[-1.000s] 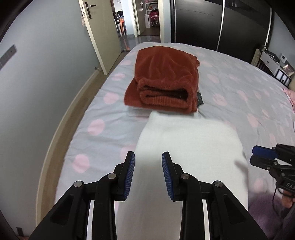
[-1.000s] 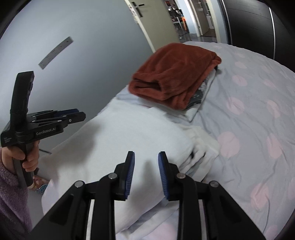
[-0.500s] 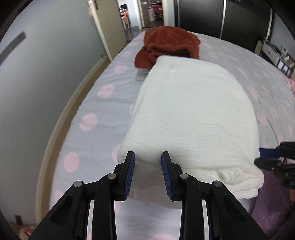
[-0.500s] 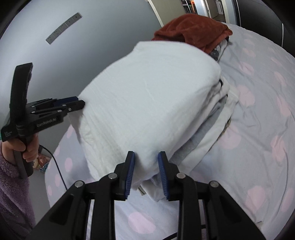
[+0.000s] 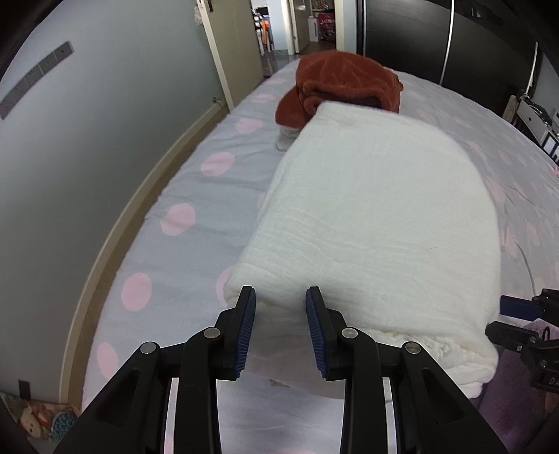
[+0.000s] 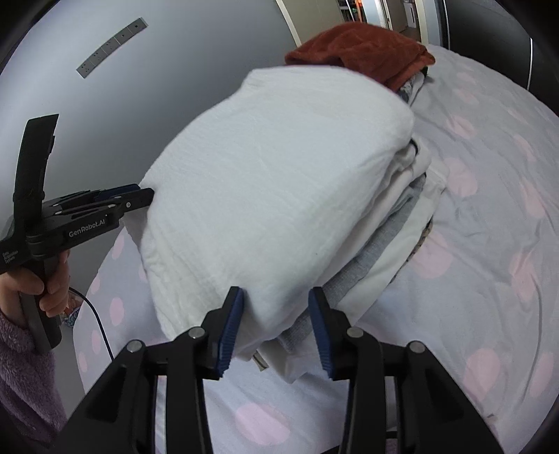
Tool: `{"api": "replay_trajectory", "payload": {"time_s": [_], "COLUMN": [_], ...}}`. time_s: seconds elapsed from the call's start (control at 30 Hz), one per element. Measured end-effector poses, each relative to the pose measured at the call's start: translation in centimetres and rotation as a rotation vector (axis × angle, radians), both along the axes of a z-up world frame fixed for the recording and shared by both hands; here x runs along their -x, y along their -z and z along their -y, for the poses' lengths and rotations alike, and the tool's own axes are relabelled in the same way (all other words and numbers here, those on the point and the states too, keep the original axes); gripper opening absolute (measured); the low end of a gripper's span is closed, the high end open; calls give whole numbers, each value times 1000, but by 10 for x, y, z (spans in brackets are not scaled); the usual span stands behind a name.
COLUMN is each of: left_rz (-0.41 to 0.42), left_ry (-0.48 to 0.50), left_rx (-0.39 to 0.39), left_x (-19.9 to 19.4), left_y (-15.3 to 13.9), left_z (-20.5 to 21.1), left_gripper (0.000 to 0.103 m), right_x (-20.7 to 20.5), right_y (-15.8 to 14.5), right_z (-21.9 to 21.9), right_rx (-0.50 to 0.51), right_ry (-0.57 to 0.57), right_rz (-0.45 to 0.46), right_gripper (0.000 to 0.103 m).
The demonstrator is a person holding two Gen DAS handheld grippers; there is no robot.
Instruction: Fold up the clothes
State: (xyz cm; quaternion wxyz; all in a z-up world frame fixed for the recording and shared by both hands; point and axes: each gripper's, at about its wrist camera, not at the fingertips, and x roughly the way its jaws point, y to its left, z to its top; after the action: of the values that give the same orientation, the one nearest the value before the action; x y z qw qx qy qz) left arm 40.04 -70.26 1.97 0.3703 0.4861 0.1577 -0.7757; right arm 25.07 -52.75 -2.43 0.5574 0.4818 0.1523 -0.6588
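Observation:
A thick folded white garment (image 5: 377,227) lies on the bed, on top of thinner white and grey layers (image 6: 394,241). Behind it sits a folded rust-red garment (image 5: 346,83), which also shows in the right wrist view (image 6: 360,52). My left gripper (image 5: 281,324) is open, its blue pads either side of the white stack's near left corner. My right gripper (image 6: 276,328) is open at the near right corner, with the cloth edge between its pads. Each gripper appears in the other's view: the left gripper (image 6: 136,195) with its tips at the stack's side, and the right gripper (image 5: 517,314).
The bed sheet (image 5: 181,216) is pale grey with pink dots. A grey wall (image 5: 70,157) and the wooden bed edge run along the left. A dark wardrobe (image 5: 401,31) and an open doorway stand behind. A hand in a purple sleeve (image 6: 24,349) holds the left gripper; a cable hangs beneath.
Both grippers have drawn back and down from above the white stack to its near edge. The right gripper's pads stand slightly wider apart. The stack itself looks unmoved.

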Motion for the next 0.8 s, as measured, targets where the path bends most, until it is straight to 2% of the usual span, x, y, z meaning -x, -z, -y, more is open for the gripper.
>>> {"api": "replay_trajectory", "payload": {"time_s": [0.3,0.33,0.4,0.5,0.53,0.57,0.6,0.63,0.67,0.8], "left_rz": [-72,-78,-84,-122,-137,-154,-165,-170,-174,-173], "left_ry": [-42,-39,-49,-57,-59,-59,-61,-66,-72,-131], "left_rx": [117,133,176,224,235,244,258,281,304,393], "left_x": [11,12,14,15,15,15,15,16,16,13], "left_y": [-70,-78,-92,-113,-120,-125,-129,-134,-139,-151], "left_z": [-69,-78,-95,-120,-128,-134,-141,-148,-156,-185], "left_gripper": [35,37,51,51,52,59,70,75,77,79], "right_x": [7,8,12,18,19,18,16,15,13,3], "right_y": [-61,-69,-85,-105,-112,-120,-128,-135,-141,-157], "right_z": [-31,-34,-44,-57,-64,-72,-80,-87,-94,-114], "right_rx": [83,94,118,156,175,196,217,237,254,291], "right_ry": [46,55,75,93,97,100,102,103,100,90], "right_rz": [-89,-102,-128,-145,-149,-153,-157,-162,-172,-247], "right_gripper": [39,39,39,44,49,55,58,63,66,67]}}
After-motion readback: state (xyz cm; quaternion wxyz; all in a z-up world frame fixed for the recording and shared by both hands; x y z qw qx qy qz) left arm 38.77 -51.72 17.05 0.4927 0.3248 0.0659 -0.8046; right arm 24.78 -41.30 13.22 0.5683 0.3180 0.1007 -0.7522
